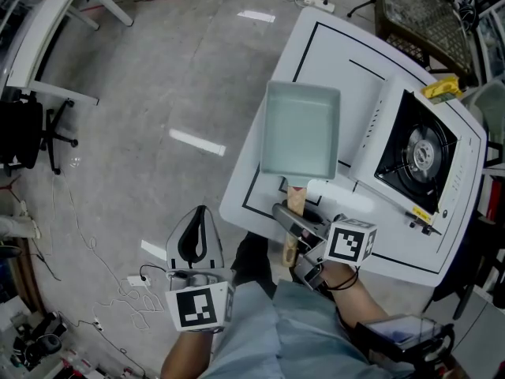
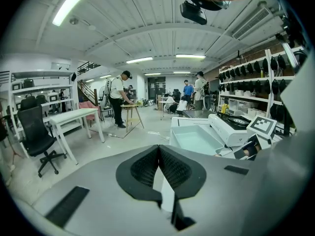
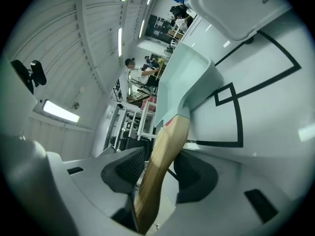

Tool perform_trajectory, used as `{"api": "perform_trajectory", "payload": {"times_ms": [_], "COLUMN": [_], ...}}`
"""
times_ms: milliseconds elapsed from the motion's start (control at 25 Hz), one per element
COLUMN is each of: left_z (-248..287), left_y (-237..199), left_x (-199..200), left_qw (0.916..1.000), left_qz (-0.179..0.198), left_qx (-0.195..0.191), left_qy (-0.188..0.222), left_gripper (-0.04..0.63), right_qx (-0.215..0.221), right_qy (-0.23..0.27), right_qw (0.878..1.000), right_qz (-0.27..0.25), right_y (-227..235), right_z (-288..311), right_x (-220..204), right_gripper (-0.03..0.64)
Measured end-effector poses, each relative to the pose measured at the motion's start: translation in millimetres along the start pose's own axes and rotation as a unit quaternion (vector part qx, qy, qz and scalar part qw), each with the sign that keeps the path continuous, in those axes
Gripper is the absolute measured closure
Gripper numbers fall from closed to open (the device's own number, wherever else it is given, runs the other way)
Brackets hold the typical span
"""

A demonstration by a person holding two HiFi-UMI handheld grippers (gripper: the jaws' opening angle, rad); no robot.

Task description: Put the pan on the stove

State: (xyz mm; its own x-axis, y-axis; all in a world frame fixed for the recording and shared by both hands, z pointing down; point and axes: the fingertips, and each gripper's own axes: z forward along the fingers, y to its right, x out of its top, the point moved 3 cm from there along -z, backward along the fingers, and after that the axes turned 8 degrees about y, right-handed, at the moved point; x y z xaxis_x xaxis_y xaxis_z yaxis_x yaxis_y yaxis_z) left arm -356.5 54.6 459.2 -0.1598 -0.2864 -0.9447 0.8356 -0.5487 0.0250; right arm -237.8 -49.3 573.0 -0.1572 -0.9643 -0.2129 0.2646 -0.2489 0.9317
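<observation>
A pale green rectangular pan (image 1: 300,129) lies over the left part of the white table (image 1: 260,188), its wooden handle (image 1: 296,200) pointing toward me. My right gripper (image 1: 298,218) is shut on that handle; in the right gripper view the handle (image 3: 165,151) runs between both pads up to the pan (image 3: 184,87). Whether the pan touches the table I cannot tell. The white gas stove (image 1: 418,156) stands on the table's right side, its burner bare. My left gripper (image 1: 199,215) hangs over the floor left of the table, shut on nothing (image 2: 158,154).
A yellow object (image 1: 442,88) lies at the stove's far corner. A wire-mesh rack (image 1: 418,6) stands beyond the table. A white desk (image 1: 47,30) and a black office chair (image 1: 24,133) are at far left. Cables (image 1: 134,306) trail over the floor. People (image 2: 118,97) stand in the background.
</observation>
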Motion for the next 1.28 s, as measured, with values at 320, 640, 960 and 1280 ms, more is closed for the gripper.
{"api": "perform_trajectory", "payload": {"times_ms": [320,640,960,1280], "left_z": [2,1,-3,-10], "left_y": [1,-1,-4,-15], "left_x": [2,1,6,19], "left_qw": [1.0000,1.0000,1.0000,0.9997], "left_qz": [0.004,0.002,-0.001,-0.002], "left_qx": [-0.003,-0.002,-0.003,-0.001], "left_qy": [0.004,0.002,0.008,0.023], "left_gripper": [0.577,0.577,0.577,0.577], "right_qx": [0.010,0.026,0.034,0.046], "right_qy": [0.008,0.036,0.049,0.056], "right_qw": [1.000,0.995,0.993,0.992], "right_qz": [0.025,0.085,0.106,0.100], "right_y": [4,5,1,-22], "right_z": [-1,-2,-2,4], "right_x": [0,5,7,10], "right_gripper": [0.457,0.494,0.502,0.502]}}
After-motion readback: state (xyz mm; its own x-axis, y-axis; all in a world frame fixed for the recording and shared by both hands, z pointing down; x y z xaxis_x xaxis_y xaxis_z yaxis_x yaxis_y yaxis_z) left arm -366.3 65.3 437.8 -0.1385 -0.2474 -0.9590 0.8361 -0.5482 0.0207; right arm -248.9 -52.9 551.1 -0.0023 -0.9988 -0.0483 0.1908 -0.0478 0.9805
